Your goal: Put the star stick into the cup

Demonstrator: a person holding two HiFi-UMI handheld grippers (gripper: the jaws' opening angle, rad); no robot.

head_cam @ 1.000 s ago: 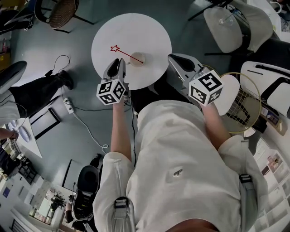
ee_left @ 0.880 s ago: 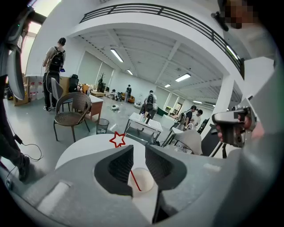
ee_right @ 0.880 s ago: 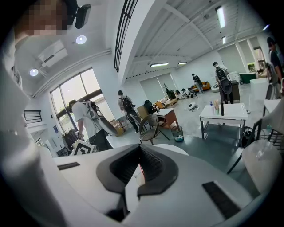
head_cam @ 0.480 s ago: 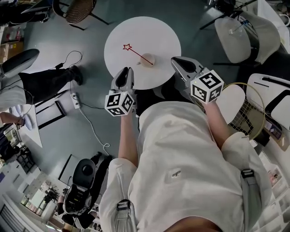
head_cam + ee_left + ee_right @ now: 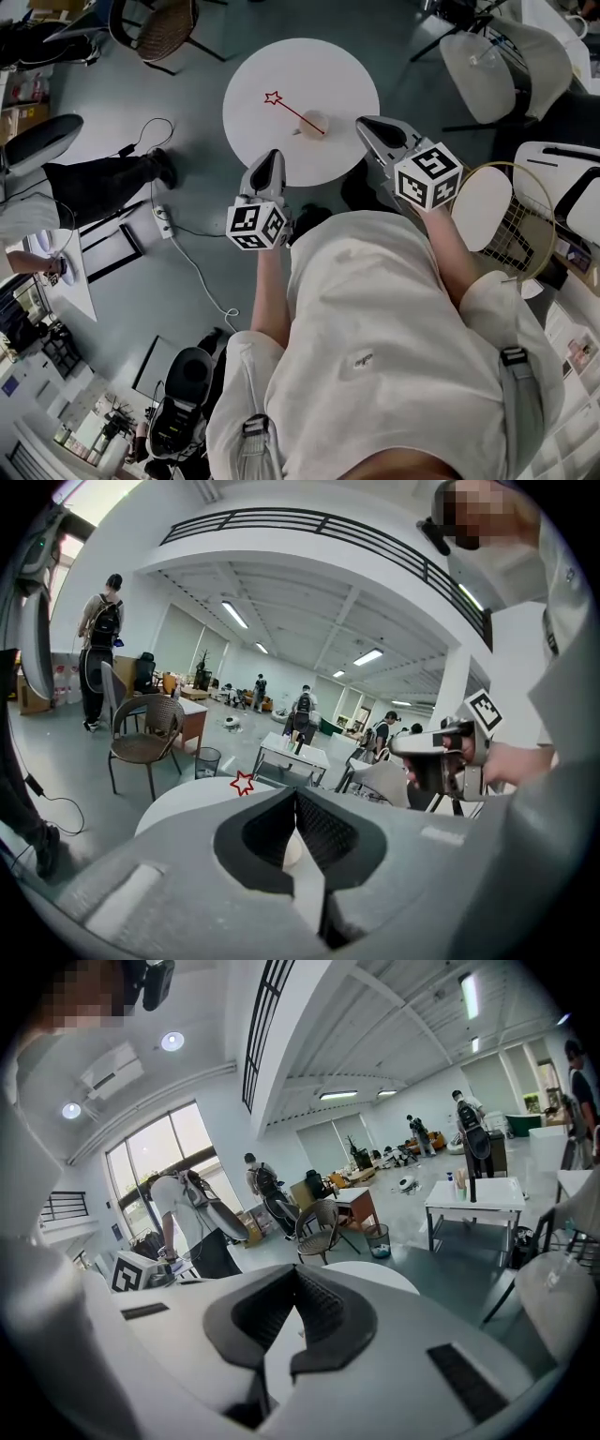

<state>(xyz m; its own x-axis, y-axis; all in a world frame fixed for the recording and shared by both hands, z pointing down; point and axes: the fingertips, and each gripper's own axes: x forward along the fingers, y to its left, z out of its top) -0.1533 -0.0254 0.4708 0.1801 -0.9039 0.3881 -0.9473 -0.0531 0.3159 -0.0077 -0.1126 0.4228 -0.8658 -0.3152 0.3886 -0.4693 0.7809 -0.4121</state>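
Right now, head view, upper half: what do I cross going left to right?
Wicker chair → stick's star → cup → right tool → white chair.

Looks like a big open-plan office or lab hall, not anyone's home. Around the round white surface (image 5: 328, 75) it's all bare grey floor (image 5: 122, 94). There's a wicker chair (image 5: 167, 28) beyond it, white shell chairs (image 5: 487, 66) to its right, and a power strip (image 5: 165, 222) with a loose cable (image 5: 202, 281) to its left. Further out from the surface you get more desks (image 5: 473, 1199), people with backpacks (image 5: 98, 649), ceiling strip lights (image 5: 234, 614), a railed balcony (image 5: 309, 527) overhead and tall windows (image 5: 155, 1180).
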